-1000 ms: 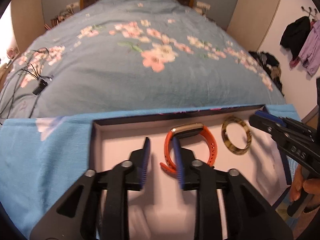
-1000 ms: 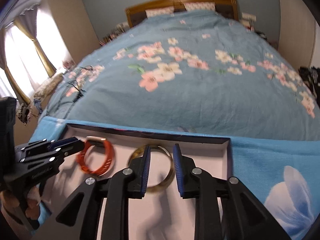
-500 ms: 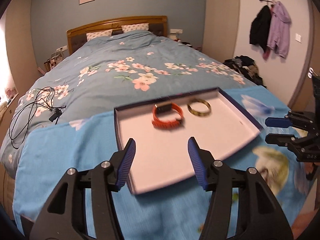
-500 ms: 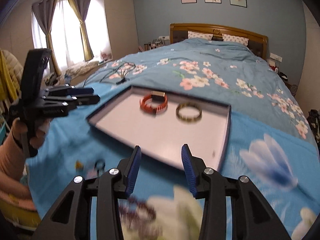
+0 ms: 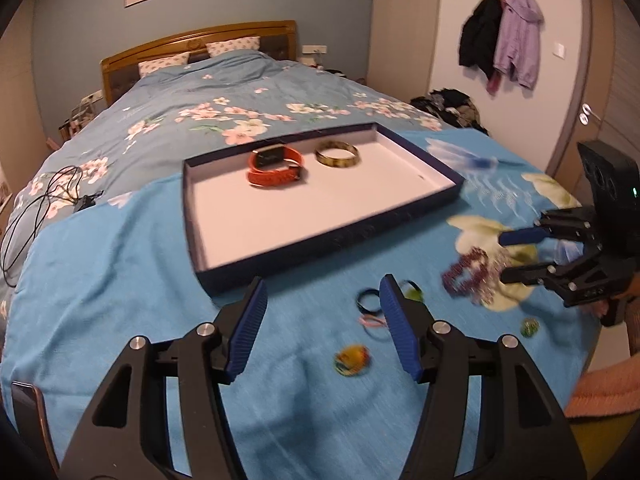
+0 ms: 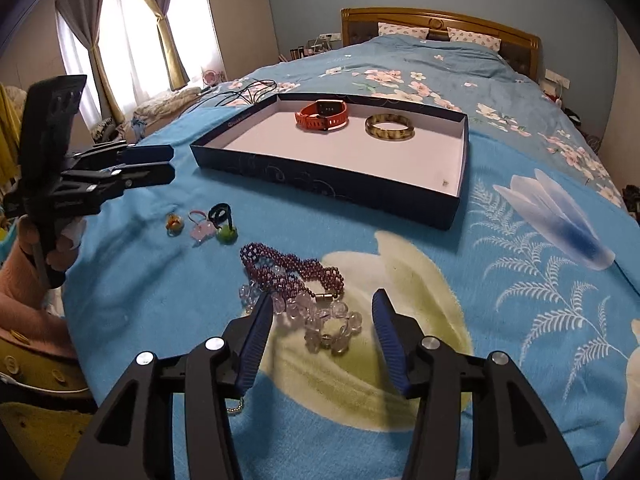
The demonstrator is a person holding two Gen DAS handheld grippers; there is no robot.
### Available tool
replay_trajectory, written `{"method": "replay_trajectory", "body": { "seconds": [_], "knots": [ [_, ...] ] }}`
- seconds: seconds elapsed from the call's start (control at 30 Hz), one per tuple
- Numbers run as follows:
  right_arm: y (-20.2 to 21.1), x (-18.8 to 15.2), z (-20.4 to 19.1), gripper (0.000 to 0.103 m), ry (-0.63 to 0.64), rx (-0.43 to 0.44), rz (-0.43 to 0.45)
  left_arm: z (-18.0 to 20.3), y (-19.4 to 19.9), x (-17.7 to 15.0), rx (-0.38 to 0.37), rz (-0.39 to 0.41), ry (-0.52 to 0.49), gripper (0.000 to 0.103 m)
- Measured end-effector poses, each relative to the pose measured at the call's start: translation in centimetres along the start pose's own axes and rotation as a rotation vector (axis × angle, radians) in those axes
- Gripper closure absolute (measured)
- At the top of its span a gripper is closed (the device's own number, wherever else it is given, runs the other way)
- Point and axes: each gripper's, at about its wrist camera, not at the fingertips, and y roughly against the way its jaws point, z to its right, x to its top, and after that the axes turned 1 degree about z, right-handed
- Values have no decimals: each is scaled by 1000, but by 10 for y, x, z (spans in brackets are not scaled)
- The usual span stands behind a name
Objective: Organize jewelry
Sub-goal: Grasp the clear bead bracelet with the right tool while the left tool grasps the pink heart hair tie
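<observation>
You are between items: the orange watch [image 6: 322,115] and the tortoiseshell bangle [image 6: 389,128] already lie side by side at the far end of the shallow box [image 6: 320,184], and both tools are empty. Your right gripper [image 6: 322,340] hangs with its fingers spread wide over the clear crystal bracelet [image 6: 320,322], which touches the purple beaded bracelet [image 6: 288,270] on the blue blanket [image 6: 520,280]. Your left gripper [image 5: 322,326] is likewise spread, above the small pieces: black ring [image 5: 368,300], pink hair tie [image 5: 374,322], yellow charm [image 5: 352,356]. The next pick looks to be the crystal bracelet; lower the right fingers to straddle one strand only, so the purple beads do not come up with it.
</observation>
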Motion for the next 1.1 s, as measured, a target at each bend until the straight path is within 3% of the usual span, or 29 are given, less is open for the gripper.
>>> {"method": "replay_trajectory", "body": {
  "seconds": [0.07, 0.3, 0.5, 0.77, 1.1],
  "knots": [
    [-2, -1, -2, 56, 2, 2, -4, 9, -4, -1, -19, -13, -33, 45],
    [-1, -4, -6, 95, 29, 5, -6, 31, -16, -4, -51, -67, -101, 45],
    [13, -2, -5, 95, -3, 59, 43, 32, -27, -6, -67, -102, -80, 46],
    [48, 17, -7, 95, -46, 136, 184, 31, -35, -6, -89, -122, -58, 49],
    [59, 37, -12, 95, -33, 138, 246, 28, -48, -7, -90, -167, -15, 73]
  ]
}}
